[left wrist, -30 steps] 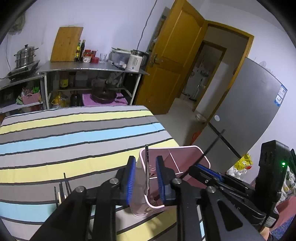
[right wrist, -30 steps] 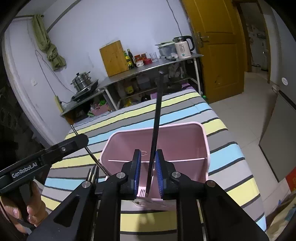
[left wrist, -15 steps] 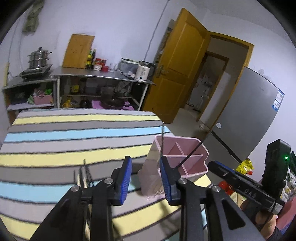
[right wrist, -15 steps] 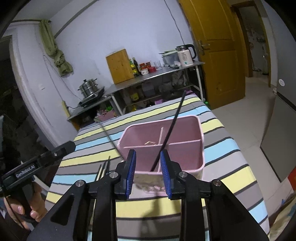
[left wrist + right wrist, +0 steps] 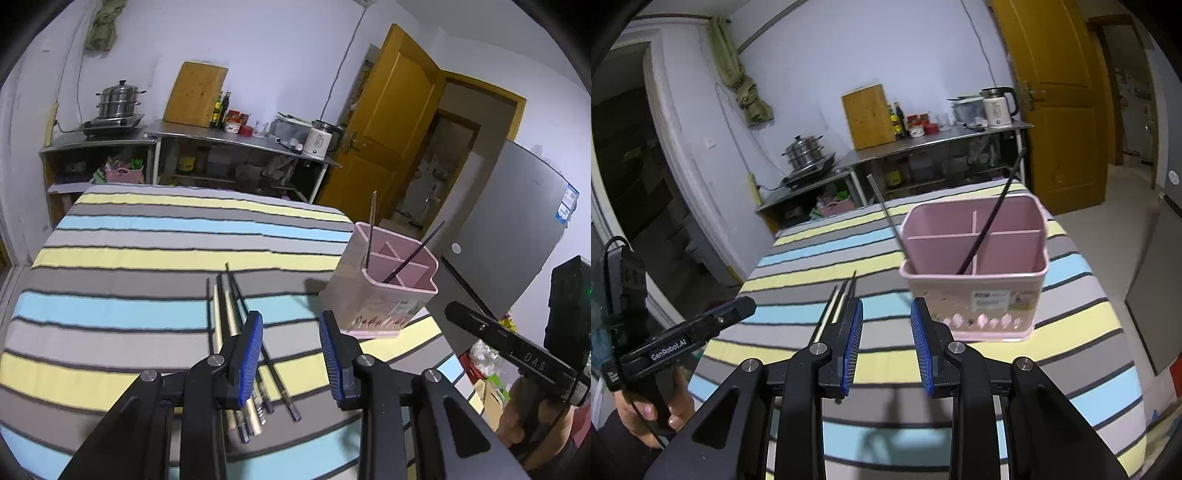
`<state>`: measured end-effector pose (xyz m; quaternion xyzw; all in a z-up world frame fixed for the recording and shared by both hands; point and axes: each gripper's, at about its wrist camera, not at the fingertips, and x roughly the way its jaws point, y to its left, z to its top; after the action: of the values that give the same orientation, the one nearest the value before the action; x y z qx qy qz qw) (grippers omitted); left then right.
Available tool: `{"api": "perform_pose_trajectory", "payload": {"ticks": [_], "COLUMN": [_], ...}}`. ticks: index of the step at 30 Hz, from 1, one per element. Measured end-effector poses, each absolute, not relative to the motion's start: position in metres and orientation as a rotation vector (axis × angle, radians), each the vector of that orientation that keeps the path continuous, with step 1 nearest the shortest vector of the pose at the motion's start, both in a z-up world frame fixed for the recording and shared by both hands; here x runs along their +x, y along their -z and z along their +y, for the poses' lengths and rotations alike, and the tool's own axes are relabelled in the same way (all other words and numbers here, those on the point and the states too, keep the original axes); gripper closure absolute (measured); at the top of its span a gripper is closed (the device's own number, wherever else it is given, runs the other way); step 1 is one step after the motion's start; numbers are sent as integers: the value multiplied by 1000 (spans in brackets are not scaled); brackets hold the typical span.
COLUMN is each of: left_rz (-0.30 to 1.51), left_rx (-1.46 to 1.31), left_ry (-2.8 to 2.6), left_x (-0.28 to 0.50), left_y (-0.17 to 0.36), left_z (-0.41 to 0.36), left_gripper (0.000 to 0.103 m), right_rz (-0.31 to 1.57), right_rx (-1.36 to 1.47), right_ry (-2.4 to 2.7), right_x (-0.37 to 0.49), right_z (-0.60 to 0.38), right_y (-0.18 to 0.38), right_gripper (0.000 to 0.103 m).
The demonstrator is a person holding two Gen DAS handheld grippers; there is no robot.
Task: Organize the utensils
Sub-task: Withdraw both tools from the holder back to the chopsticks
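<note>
Two grippers (image 5: 291,347) (image 5: 886,343) agape, empty; chopsticks (image 5: 236,321) partly hidden behind left gripper's fingers.

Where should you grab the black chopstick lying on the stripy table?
Probably near the middle of the black chopstick, coming straight down from above with the left hand-held gripper, which is open. It lies flat on the table, rightmost in the bundle of chopsticks, so its right side is free for a finger.

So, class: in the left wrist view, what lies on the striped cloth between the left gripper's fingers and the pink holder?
Only bare striped cloth lies there. The loose chopsticks lie on the other side, by the left gripper's left finger, away from the pink holder.
</note>
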<state>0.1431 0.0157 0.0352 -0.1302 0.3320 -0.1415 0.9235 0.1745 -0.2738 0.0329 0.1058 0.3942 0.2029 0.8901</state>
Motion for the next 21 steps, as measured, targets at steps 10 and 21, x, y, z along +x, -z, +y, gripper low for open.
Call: {"api": "perform_pose_trajectory", "payload": {"ticks": [10, 21], "left_rz": [720, 798], "left_rx": [-260, -227], "left_ry": [228, 171], "left_x": [132, 159], "left_y": [-13, 26], "left_z": [36, 43], "left_gripper": [72, 72], "right_rz": [859, 923], "right_rx": [199, 150], "right_ry": [-466, -501], "right_x": [165, 171], "right_z": [-254, -227], "right_y": [-21, 7], "right_gripper": [75, 75]}}
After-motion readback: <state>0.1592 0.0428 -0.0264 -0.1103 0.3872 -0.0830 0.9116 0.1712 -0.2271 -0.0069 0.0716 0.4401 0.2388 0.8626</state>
